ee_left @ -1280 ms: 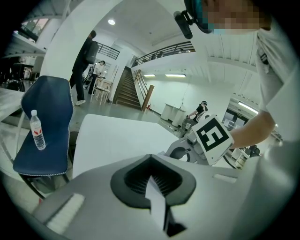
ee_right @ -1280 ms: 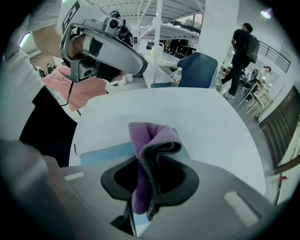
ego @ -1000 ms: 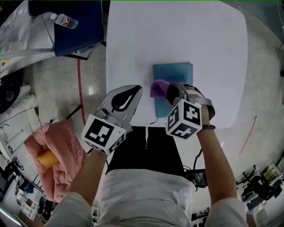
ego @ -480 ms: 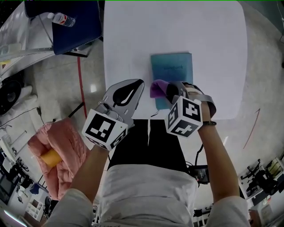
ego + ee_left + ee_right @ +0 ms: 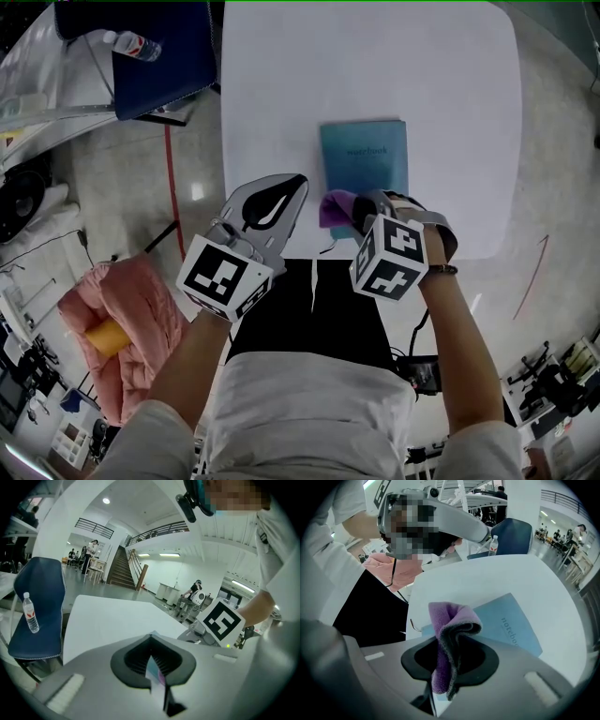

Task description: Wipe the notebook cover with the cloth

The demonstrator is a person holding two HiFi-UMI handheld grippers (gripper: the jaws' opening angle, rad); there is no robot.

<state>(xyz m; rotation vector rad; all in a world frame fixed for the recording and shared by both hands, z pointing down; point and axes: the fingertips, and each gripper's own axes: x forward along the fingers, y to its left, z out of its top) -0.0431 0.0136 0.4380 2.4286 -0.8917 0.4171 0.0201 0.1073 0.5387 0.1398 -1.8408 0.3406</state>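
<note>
A teal notebook [image 5: 366, 157] lies flat on the white table [image 5: 375, 56], close to its near edge. My right gripper [image 5: 354, 208] is shut on a folded purple cloth [image 5: 335, 205], which sits at the notebook's near left corner. In the right gripper view the cloth [image 5: 449, 634] sticks up between the jaws, with the notebook [image 5: 506, 620] just beyond them. My left gripper [image 5: 296, 181] hovers over the table's near edge left of the notebook, jaws shut and empty [image 5: 152, 641].
A blue chair [image 5: 169, 56] with a water bottle [image 5: 127, 41] on it stands at the table's left side. A pink bundle [image 5: 122, 319] lies on the floor at the lower left. Several people stand far back in the hall.
The right gripper has drawn the cloth along the notebook toward the near edge, uncovering more of the cover. The left gripper has hardly moved.
</note>
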